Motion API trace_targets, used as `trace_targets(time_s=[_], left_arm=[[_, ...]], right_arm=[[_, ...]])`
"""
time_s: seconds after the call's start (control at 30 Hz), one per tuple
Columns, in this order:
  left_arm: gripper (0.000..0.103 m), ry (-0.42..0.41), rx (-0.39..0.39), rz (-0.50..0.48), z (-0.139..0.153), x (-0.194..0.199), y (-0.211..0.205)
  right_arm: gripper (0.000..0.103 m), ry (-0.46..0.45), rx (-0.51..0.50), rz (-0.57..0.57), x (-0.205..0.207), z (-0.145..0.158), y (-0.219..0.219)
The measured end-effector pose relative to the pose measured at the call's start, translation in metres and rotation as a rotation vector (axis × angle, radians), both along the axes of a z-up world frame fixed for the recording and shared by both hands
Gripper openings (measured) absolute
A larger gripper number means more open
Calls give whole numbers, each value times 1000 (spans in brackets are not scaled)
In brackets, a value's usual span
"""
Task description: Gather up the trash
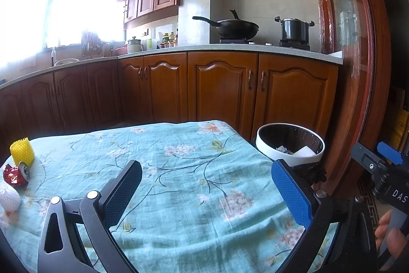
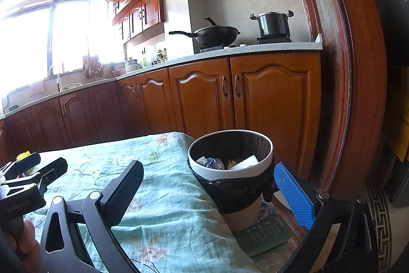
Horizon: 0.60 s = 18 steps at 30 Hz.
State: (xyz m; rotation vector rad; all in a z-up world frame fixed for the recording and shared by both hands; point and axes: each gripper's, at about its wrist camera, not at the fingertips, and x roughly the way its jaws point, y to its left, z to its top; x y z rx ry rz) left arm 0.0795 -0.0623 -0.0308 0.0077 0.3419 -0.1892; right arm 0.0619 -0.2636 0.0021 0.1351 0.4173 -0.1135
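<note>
A crushed red can (image 1: 15, 175), a yellow foam fruit net (image 1: 22, 152) and a white foam net (image 1: 9, 198) lie at the left edge of the table with the floral teal cloth (image 1: 184, 186). A white-rimmed trash bin (image 1: 290, 145) with a black liner stands by the table's right side, with paper scraps inside. My left gripper (image 1: 207, 191) is open and empty above the cloth. My right gripper (image 2: 208, 192) is open and empty in front of the bin (image 2: 230, 165). The yellow net's tip (image 2: 23, 154) shows behind the left gripper in the right wrist view.
Wooden kitchen cabinets (image 1: 219, 86) and a counter run behind the table. A wok (image 1: 235, 28) and a pot (image 1: 294, 31) sit on the stove. A wooden door frame (image 1: 363, 68) stands at the right. A green booklet (image 2: 265, 232) lies under the bin.
</note>
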Motion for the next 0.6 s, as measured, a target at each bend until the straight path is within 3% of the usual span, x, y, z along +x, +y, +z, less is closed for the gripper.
trace_targets(time_s=[0.6], left_arm=[[102,-3,5,-17,-2,5,0]], right_arm=[[103,-5,24,6,-1,3,1]])
